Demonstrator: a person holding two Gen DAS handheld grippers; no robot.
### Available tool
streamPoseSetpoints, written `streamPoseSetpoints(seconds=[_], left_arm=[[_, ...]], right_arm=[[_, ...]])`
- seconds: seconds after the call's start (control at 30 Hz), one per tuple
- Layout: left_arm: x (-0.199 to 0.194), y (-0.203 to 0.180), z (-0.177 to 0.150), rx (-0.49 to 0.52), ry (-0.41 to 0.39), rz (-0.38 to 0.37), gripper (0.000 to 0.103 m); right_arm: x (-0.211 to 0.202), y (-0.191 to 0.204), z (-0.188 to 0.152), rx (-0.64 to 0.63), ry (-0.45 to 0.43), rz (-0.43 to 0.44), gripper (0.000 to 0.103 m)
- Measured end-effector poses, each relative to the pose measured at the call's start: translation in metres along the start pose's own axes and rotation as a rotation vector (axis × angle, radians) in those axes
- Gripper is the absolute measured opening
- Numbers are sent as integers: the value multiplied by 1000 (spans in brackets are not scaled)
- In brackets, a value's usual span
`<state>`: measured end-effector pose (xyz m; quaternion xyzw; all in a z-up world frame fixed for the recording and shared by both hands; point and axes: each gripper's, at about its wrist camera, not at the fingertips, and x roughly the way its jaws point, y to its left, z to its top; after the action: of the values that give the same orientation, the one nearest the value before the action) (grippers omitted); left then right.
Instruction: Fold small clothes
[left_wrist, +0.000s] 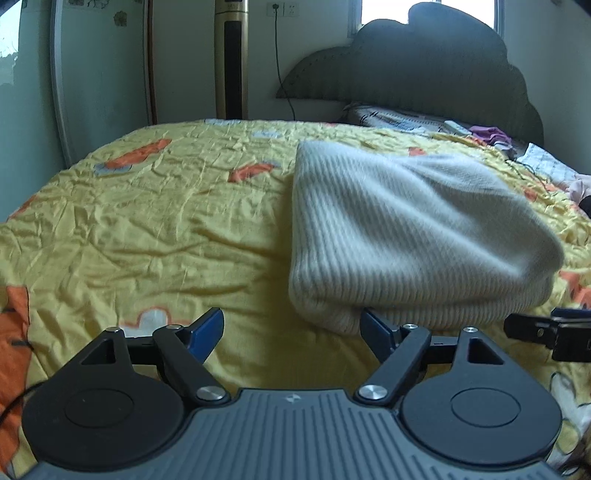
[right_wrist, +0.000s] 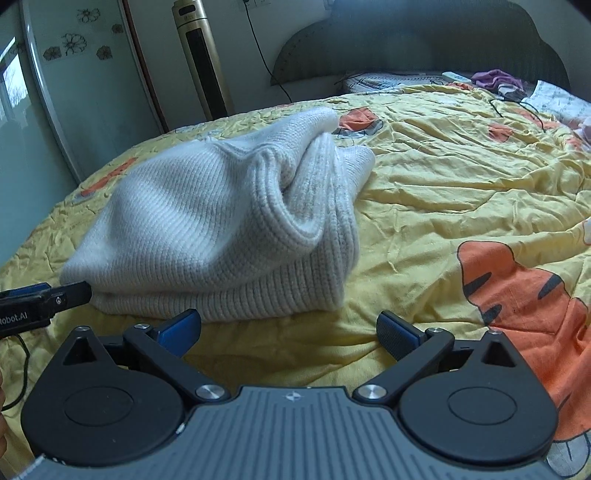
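On the bed (left_wrist: 147, 221), yellow quilt with orange cartoon prints, sits a white ribbed knit sweater (left_wrist: 406, 236), folded into a thick bundle. All places below are relative to that sweater.

Left tool (left_wrist: 291, 332): just in front of the sweater's near-left corner. Jaws spread wide, nothing between them. Right blue pad (left_wrist: 373, 328) sits right at the sweater's front fold; cannot tell if it touches. Left pad is over bare quilt, clear of the knit.

Right tool (right_wrist: 288, 328): just in front of the sweater's near-right corner. Jaws at full spread, empty, only quilt between the pads. Left pad (right_wrist: 177, 328) is close below the bottom ribbed edge, apart from it by a thin strip of quilt. Right pad is well clear, over quilt.

Each tool shows in the other's view: right one at the sweater's near-right edge in the left wrist view, left one with its tip at the near-left bottom fold in the right wrist view.

Sweater state: layers stacked, top layer bunched with a rolled fold open toward the right side, not flat.

Behind the sweater: dark padded headboard (left_wrist: 424, 74), pillow (left_wrist: 399, 120) with purple cloth (left_wrist: 489, 133) on it. Back-left of it: gold tower fan (left_wrist: 231, 59) against the wall.
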<state>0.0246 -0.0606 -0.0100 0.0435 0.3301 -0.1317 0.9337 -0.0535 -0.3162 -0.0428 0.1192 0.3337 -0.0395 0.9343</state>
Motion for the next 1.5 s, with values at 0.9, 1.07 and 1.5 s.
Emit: streamPoseSetpoints(seconds=[0.9, 1.07, 1.5], left_arm=[[7, -8, -21, 36, 20, 70, 97], [8, -7, -21, 35, 27, 66, 100], [10, -6, -21, 26, 32, 70, 103]], right_arm=[[11, 24, -13, -155, 8, -138, 103], [12, 24, -14, -158, 9, -143, 103], [11, 24, -15, -159, -6, -141, 103]])
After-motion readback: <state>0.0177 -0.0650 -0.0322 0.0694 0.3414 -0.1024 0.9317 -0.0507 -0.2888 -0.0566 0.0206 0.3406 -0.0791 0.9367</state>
